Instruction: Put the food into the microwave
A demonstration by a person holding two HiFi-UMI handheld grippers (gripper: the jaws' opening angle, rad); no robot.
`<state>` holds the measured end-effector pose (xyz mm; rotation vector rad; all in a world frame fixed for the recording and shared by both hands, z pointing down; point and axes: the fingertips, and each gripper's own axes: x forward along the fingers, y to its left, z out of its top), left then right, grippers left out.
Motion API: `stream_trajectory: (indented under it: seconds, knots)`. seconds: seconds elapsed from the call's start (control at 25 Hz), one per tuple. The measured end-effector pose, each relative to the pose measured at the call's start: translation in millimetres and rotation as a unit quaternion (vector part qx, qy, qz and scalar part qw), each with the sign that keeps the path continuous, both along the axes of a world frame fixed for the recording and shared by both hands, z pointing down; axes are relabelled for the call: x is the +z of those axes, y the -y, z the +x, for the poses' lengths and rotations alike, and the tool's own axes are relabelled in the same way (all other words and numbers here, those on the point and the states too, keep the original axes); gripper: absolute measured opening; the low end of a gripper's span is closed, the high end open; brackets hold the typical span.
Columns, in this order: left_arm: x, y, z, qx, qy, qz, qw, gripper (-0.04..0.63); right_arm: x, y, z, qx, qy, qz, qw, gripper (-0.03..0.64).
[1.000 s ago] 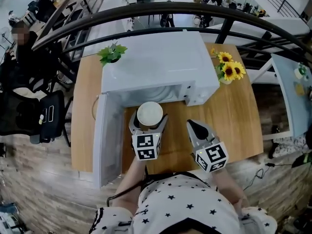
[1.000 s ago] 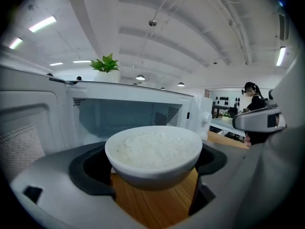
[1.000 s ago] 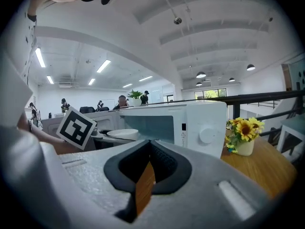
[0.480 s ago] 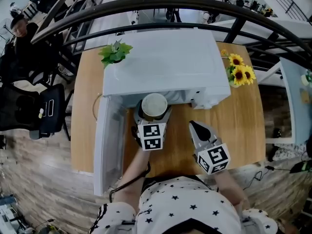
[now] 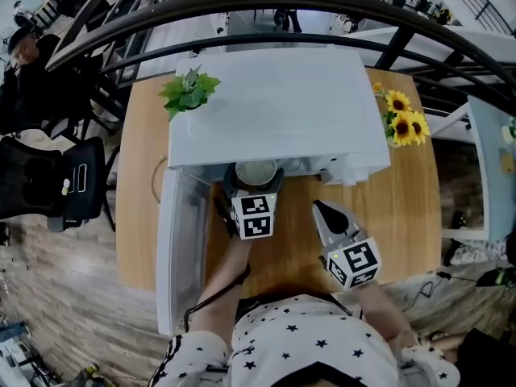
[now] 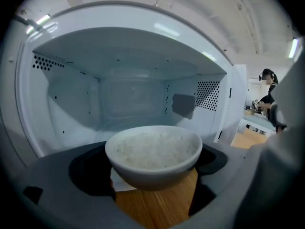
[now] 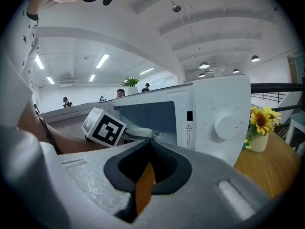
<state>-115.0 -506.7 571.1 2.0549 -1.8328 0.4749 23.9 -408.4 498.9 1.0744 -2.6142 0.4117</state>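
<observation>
A white bowl of rice [image 6: 153, 151] hangs between the jaws of my left gripper [image 6: 152, 175], which is shut on it. In the head view the bowl [image 5: 255, 172] sits at the mouth of the white microwave [image 5: 278, 107], half under its top edge, with the left gripper [image 5: 255, 185] right behind it. The microwave's cavity [image 6: 128, 99] stands empty just ahead of the bowl. Its door [image 5: 179, 244] hangs open to the left. My right gripper [image 5: 326, 214] rests over the table to the right, jaws nearly together, holding nothing; it [image 7: 143, 187] faces the microwave's control panel [image 7: 224, 123].
A small green plant [image 5: 188, 89] stands at the microwave's back left and a vase of sunflowers [image 5: 403, 126] at its right on the wooden table [image 5: 411, 208]. A black railing [image 5: 266, 10] arcs behind the table. People sit at desks far left.
My left gripper has carried the bowl forward from over the table to the microwave's opening. The right gripper has stayed about where it was.
</observation>
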Motion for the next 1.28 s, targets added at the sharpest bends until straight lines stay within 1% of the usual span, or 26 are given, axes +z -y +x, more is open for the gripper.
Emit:
stream_trajectory:
  seconds: [0.08, 0.24, 0.4, 0.56, 0.68, 0.84, 0.92, 1.28]
  knots:
    - [3, 6, -1, 0.001, 0.002, -0.001, 1.0, 0.492, 3, 0, -3, -0.003, -0.001, -0.004, 1.0, 0.006]
    - [12, 12, -4, -0.006, 0.001, -0.015, 0.9999, 0.492, 6, 2, -7, -0.004, -0.001, -0.006, 1.0, 0.006]
    - [16, 19, -5, -0.006, 0.005, -0.017, 0.9998, 0.492, 7, 2, -6, 0.001, -0.002, -0.009, 1.0, 0.006]
    - [18, 25, -6, -0.006, 0.016, -0.015, 0.9997, 0.492, 10, -1, -5, 0.005, -0.005, -0.011, 1.0, 0.006]
    - [21, 30, -8, -0.011, 0.023, -0.021, 0.9995, 0.492, 10, -2, -3, 0.007, -0.006, -0.011, 1.0, 0.006]
    - [26, 35, -10, -0.014, 0.047, -0.026, 0.9985, 0.492, 10, -2, -3, 0.01, -0.004, -0.009, 1.0, 0.006]
    - [27, 36, -9, -0.013, 0.053, -0.025, 0.9982, 0.492, 9, -4, -4, 0.01, -0.003, -0.008, 1.0, 0.006]
    - [27, 35, -9, -0.011, 0.053, -0.02, 0.9984, 0.492, 5, -11, -1, 0.015, 0.0, -0.004, 1.0, 0.006]
